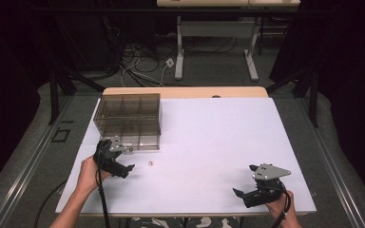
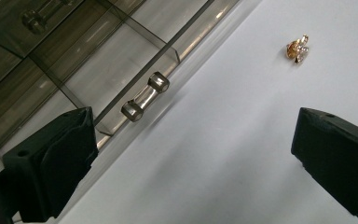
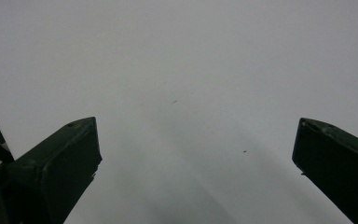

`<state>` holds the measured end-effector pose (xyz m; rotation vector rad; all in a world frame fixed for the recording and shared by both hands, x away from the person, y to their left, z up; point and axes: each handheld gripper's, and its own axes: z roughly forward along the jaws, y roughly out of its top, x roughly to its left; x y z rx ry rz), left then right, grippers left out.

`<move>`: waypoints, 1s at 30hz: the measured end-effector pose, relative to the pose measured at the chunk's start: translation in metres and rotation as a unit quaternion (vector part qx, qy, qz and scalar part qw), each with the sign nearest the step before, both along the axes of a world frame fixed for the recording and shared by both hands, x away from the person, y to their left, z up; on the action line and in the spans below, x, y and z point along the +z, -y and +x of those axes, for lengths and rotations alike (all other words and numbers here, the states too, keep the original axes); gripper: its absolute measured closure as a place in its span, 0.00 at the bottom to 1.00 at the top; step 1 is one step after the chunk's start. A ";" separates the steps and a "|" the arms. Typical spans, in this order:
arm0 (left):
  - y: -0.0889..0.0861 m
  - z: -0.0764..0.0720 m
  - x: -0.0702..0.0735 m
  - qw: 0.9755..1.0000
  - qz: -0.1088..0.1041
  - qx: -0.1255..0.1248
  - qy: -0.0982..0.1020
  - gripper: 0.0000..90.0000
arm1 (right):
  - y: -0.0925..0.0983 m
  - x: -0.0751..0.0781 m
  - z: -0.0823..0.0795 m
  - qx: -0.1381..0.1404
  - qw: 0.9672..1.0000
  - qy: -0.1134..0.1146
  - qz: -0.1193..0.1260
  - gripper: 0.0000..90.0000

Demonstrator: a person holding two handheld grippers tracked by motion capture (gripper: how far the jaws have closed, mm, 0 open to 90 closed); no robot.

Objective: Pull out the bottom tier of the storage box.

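Observation:
A smoky clear compartment box (image 1: pixel 128 118) stands at the far left of the white table (image 1: pixel 218 133). In the left gripper view its front wall carries a small clear bar handle (image 2: pixel 145 95). A tiny gold trinket (image 1: pixel 150 162) lies on the table just right of the box's front corner, also seen in the left gripper view (image 2: pixel 298 49), ahead of the right jaw. My left gripper (image 1: pixel 123 161) hovers in front of the box, open (image 2: pixel 193 126), with nothing between its jaws. My right gripper (image 1: pixel 244 179) rests near the front right edge, open (image 3: pixel 196 126) over bare table.
The box's inner dividers (image 2: pixel 51 51) form several compartments; one far cell holds a small metal piece (image 2: pixel 32 21). A wooden strip (image 1: pixel 185 91) borders the table's far edge. Cables trail from both grippers off the front edge.

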<state>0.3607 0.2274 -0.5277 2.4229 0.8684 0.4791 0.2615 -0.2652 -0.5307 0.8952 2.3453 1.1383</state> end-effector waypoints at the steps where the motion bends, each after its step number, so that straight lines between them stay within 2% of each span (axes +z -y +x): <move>1: 0.001 0.000 -0.001 1.000 -0.001 0.005 0.000 0.00 | 0.000 0.000 0.000 -0.003 1.000 -0.001 0.000 0.00; 4: 0.003 0.000 -0.003 1.000 -0.004 0.008 -0.007 0.00 | 0.000 0.000 0.000 -0.001 1.000 0.000 -0.002 0.00; 11: 0.009 -0.002 -0.002 1.000 -0.005 0.010 0.003 0.00 | 0.000 -0.001 0.000 -0.006 1.000 0.001 0.000 0.00; 14: 0.012 -0.003 -0.002 1.000 -0.013 0.015 0.003 0.00 | 0.000 -0.001 0.000 -0.003 1.000 0.000 -0.001 0.00; 18: 0.014 -0.003 -0.002 1.000 -0.015 0.018 0.004 0.00 | 0.001 0.000 0.000 -0.003 1.000 -0.005 -0.003 0.00; 26: 0.019 -0.005 -0.004 1.000 -0.019 0.018 0.005 0.00 | 0.001 -0.002 0.001 -0.006 1.000 -0.002 0.002 0.00; 30: 0.021 -0.005 -0.004 1.000 -0.024 0.018 -0.003 0.00 | 0.001 -0.001 0.001 -0.002 1.000 -0.005 0.000 0.00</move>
